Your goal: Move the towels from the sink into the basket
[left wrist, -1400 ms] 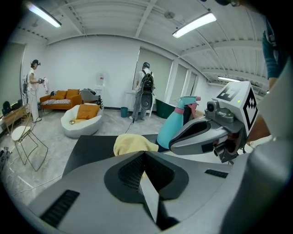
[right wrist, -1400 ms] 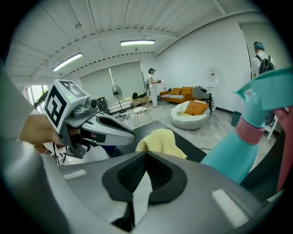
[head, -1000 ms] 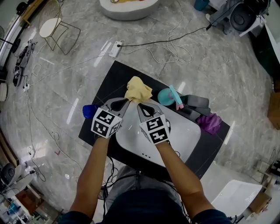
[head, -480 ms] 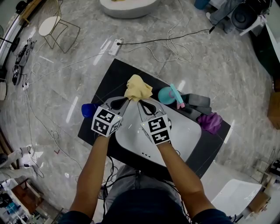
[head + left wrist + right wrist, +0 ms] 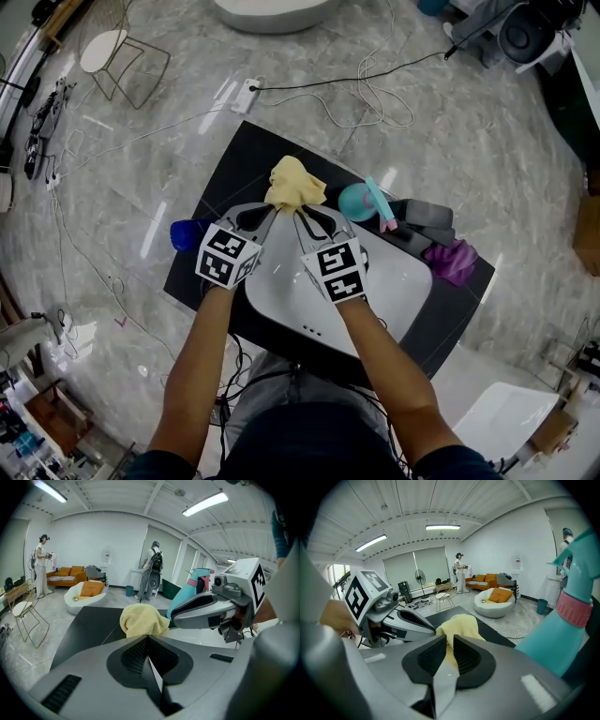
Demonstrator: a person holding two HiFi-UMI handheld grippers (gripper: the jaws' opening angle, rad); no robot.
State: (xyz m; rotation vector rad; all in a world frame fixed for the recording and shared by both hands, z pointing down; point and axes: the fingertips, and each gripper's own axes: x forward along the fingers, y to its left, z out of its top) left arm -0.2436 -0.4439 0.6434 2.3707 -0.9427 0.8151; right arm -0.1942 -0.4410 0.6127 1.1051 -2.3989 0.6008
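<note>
Nearest you, the white sink (image 5: 384, 291) rests on the black desk (image 5: 230, 164). At its far rim, your left gripper (image 5: 273, 215) has its jaws clamped on the yellow towel (image 5: 295, 185). Your right gripper (image 5: 299, 217) has just been opening its jaws, which now stand apart with the cloth loose between them.

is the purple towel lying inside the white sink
No, the purple towel lies on the black table to the right of the white sink.
</note>
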